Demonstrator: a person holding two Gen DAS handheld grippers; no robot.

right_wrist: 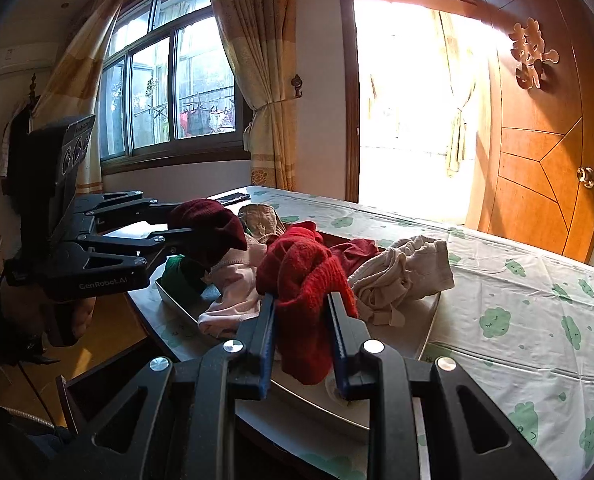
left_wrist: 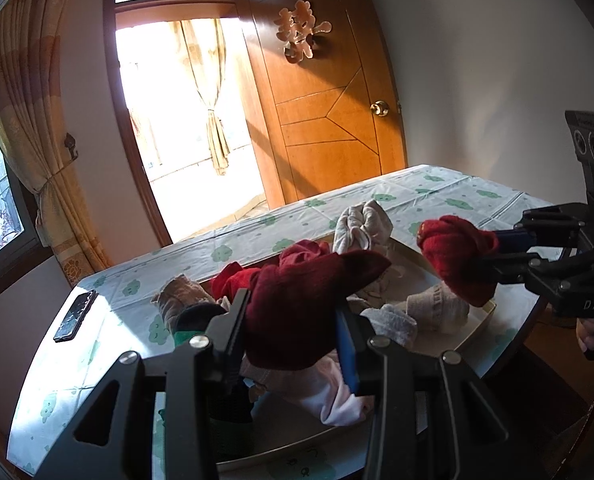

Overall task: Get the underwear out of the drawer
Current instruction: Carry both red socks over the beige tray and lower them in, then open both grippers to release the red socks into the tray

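- Two grippers are seen above a shallow drawer (left_wrist: 481, 322) that rests on a table (right_wrist: 509, 300) covered by a white cloth printed with green clouds.
- The left gripper (left_wrist: 293, 320) has its jaws clenched on a dark red garment (left_wrist: 309, 300), which is held raised over the near end of the drawer.
- The right gripper (right_wrist: 303, 332) has its jaws clenched on a brighter red garment (right_wrist: 305, 280), which hangs down between the blue pads (right_wrist: 266, 344).
- In the left wrist view the right gripper is seen at the right edge, with its red garment lifted above the drawer's far corner.
- More underwear is left piled in the drawer: a beige piece (right_wrist: 401, 276), a pale pink piece (right_wrist: 233, 300), a green and dark piece (right_wrist: 181, 268) and another red piece (right_wrist: 355, 250).
- A dark phone (left_wrist: 75, 316) lies on the cloth near the table's left edge, well apart from the drawer.
- A hand (right_wrist: 37, 312) is seen gripping the handle of the left gripper in the right wrist view.
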